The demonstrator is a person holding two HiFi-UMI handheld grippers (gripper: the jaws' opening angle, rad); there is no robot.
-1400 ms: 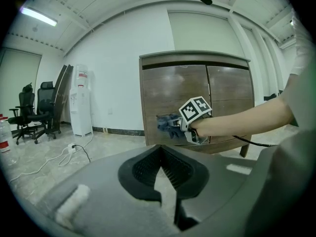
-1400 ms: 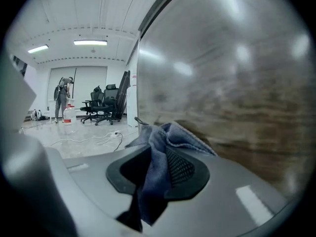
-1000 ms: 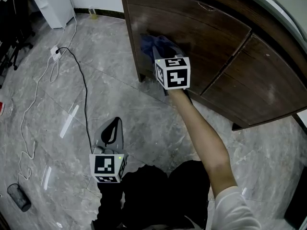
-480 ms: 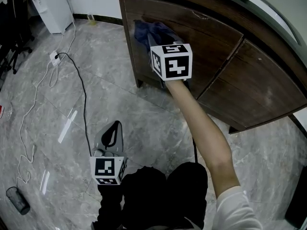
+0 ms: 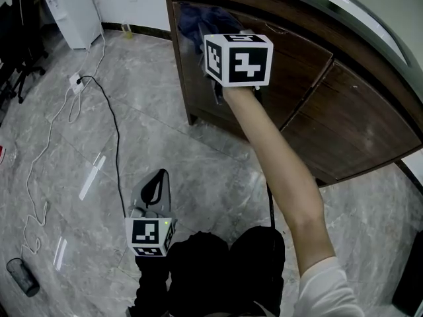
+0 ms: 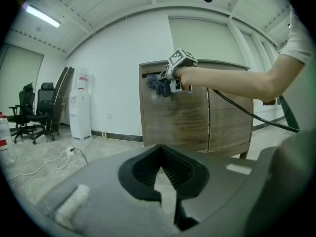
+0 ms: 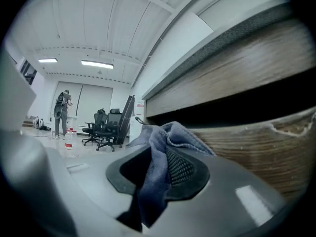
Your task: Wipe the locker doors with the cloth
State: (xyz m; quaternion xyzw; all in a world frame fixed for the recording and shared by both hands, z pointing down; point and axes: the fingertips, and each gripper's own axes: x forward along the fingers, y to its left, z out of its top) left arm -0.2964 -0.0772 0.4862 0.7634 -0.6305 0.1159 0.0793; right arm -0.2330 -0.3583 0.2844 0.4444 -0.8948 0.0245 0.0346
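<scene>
A blue-grey cloth (image 5: 198, 18) is pressed against the upper left corner of the dark wooden locker door (image 5: 291, 51). My right gripper (image 5: 210, 41) is shut on it, and its marker cube covers most of the jaws in the head view. In the right gripper view the cloth (image 7: 158, 152) hangs bunched between the pads of the right gripper (image 7: 158, 169), close to the door's wood grain (image 7: 256, 147). My left gripper (image 5: 153, 187) hangs low over the floor, away from the lockers, shut and with nothing in it. The left gripper view shows the cloth (image 6: 158, 85) on the door (image 6: 177, 122).
A white water dispenser (image 5: 71, 5) stands left of the lockers. A power strip with black and white cables (image 5: 76, 81) lies on the marble floor. A small dark object (image 5: 23, 273) sits at the bottom left. Office chairs (image 6: 37, 112) stand further off, and a person (image 7: 61, 112) stands far away.
My right gripper has carried the cloth up the locker door, from its middle height to near the top edge. The left gripper has stayed where it was.
</scene>
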